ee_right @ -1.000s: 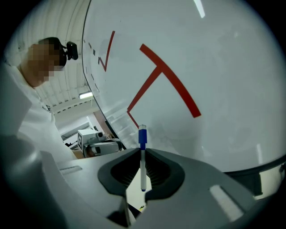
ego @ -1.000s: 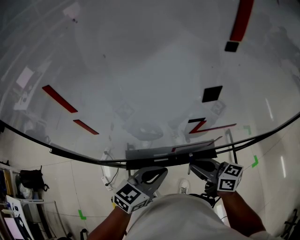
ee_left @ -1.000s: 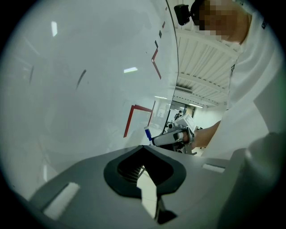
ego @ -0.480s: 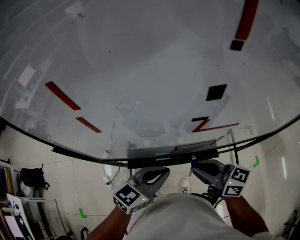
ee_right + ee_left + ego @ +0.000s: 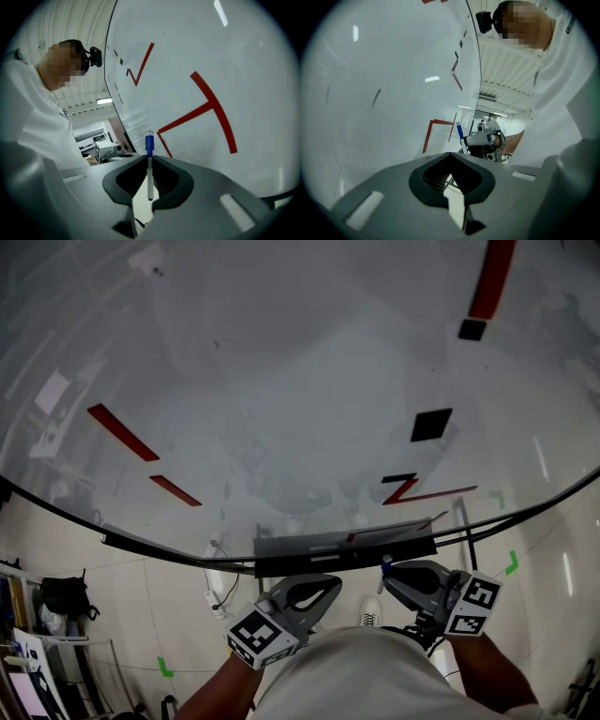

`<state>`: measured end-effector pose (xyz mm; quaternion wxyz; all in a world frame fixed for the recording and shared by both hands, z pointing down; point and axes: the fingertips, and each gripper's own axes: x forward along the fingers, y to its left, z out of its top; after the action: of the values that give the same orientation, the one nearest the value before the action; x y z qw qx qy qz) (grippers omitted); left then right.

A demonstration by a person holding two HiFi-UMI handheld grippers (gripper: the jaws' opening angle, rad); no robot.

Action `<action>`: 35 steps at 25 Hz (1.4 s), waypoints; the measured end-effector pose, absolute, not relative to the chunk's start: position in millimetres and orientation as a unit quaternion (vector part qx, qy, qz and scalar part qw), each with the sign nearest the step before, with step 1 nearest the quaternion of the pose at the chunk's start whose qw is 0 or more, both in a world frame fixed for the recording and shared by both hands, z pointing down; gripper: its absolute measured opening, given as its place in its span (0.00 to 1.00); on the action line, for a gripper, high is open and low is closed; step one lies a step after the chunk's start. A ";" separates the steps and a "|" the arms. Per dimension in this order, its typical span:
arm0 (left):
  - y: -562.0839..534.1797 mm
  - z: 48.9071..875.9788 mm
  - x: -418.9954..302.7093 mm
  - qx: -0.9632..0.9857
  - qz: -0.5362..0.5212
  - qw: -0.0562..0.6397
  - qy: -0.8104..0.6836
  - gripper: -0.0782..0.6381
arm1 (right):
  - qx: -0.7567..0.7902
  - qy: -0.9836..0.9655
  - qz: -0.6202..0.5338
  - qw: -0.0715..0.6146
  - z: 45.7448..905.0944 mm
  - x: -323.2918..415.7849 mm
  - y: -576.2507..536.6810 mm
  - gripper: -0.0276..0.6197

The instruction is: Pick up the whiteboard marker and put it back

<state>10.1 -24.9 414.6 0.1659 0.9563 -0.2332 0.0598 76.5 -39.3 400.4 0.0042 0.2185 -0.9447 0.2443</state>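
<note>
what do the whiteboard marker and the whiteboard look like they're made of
Whiteboard marker: probably plastic, a smooth white barrel with a blue cap. Whiteboard: glossy white sheet, maybe glass or coated metal; it mirrors light streaks, but the core can't be told.

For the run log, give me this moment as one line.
right gripper: shut on whiteboard marker, blue cap forward | left gripper: shut, empty | both grippers by whiteboard tray | marker not yet in tray
</note>
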 end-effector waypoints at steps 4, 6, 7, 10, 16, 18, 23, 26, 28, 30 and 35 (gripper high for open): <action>-24.4 414.5 10.3 0.956 0.059 0.167 -0.232 0.13 | 0.220 -0.943 0.248 0.005 402.6 76.6 -39.2 0.10; -25.2 412.7 10.3 0.956 0.058 0.167 -0.234 0.13 | 0.220 -0.943 0.248 0.005 403.1 76.6 -38.8 0.10; -25.3 413.5 10.2 0.956 0.059 0.166 -0.234 0.13 | 0.221 -0.943 0.248 0.005 403.3 76.5 -38.8 0.10; -23.5 415.9 10.9 0.957 0.062 0.165 -0.229 0.13 | 0.221 -0.943 0.248 0.005 403.3 76.1 -39.2 0.10; -21.5 416.0 12.3 0.959 0.063 0.154 -0.228 0.13 | 0.221 -0.943 0.247 0.006 404.2 75.8 -39.4 0.10; -23.3 417.7 11.1 0.959 0.063 0.150 -0.233 0.13 | 0.221 -0.943 0.247 0.006 403.6 75.6 -39.5 0.10; -24.6 419.6 10.6 0.958 0.067 0.153 -0.234 0.13 | 0.225 -0.946 0.234 0.015 403.5 75.2 -40.9 0.10; -22.1 424.5 12.9 0.957 0.074 0.165 -0.228 0.13 | 0.227 -0.946 0.231 0.017 404.0 75.1 -41.8 0.10; -20.7 429.2 13.2 0.956 0.082 0.170 -0.226 0.13 | 0.228 -0.946 0.228 0.018 403.8 74.7 -42.3 0.10; -21.1 431.0 12.2 0.954 0.084 0.173 -0.228 0.13 | 0.231 -0.948 0.215 0.027 404.2 73.6 -42.8 0.10; -23.8 430.6 10.8 0.953 0.086 0.172 -0.234 0.13 | 0.258 -0.946 0.068 0.186 429.0 69.5 -39.8 0.10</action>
<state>10.8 -23.8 430.6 0.1720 0.9531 -0.2340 0.0856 69.5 -39.8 429.0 0.1864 0.2576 -0.9457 0.0677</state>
